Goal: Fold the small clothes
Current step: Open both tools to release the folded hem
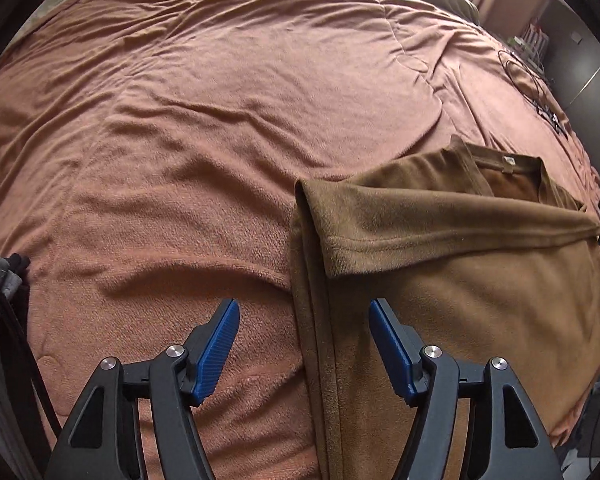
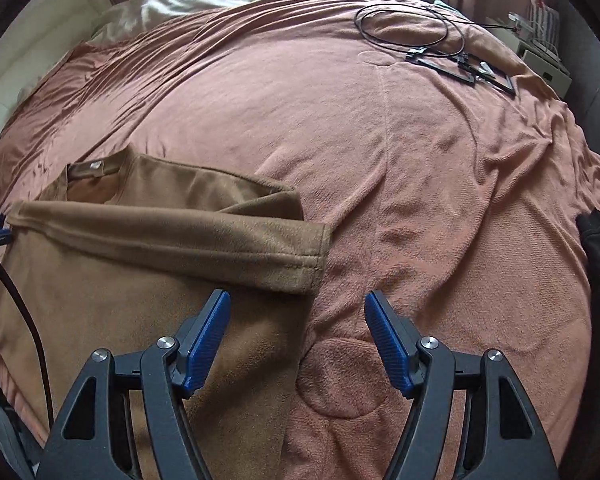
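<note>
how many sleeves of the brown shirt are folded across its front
2. One sleeve is folded in from the shirt's left side, seen in the left wrist view; the other sleeve is folded in from its right side, seen in the right wrist view. Both lie below the collar.

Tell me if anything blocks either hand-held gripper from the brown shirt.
Nothing visible does. The left hand-held gripper and right hand-held gripper both stand open right over the brown shirt edges. The black cables lie far off on the blanket.

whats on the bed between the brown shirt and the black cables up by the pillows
Nothing: in the right wrist view only wrinkled pink blanket runs from the brown shirt to the black cables. That stretch is bare.
</note>
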`<state>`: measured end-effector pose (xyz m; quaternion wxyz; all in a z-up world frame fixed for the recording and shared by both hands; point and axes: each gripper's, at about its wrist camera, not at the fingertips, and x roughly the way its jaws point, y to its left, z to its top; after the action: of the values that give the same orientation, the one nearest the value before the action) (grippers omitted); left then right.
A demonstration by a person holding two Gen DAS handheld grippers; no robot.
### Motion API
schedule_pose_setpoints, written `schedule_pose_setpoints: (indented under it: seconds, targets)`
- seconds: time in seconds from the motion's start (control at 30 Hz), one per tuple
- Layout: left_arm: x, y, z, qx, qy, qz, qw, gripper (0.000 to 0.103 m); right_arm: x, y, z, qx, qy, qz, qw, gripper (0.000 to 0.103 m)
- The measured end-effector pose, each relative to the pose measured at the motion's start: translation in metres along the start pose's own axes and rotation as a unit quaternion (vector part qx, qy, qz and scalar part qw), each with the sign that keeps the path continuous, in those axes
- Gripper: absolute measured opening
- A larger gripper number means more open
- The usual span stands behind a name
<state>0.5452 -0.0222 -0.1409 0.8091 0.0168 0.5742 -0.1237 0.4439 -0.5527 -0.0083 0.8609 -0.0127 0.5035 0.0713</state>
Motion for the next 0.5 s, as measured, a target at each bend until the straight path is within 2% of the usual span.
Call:
schedule_pose_setpoints:
  seconds: [0.13, 0.4, 0.5]
  targets:
    - [0.012, -0.007, 0.000, 0.021, 0.010, 0.011, 0.9997, 0.069, 0.017, 0.007, 0.006, -0.019, 0.007, -0.027, 0.999, 0.068]
    - [0.023, -0.013, 0.026, 0.022, -0.013, 0.034, 0.9991, 0.069, 0.036, -0.002, 0.034, 0.023, -0.015, -0.046, 0.999, 0.068]
    - [0.027, -0.012, 0.040, 0.020, -0.022, 0.039, 0.9988, 0.069, 0.044, -0.006, 0.045, 0.049, -0.021, -0.038, 0.998, 0.068]
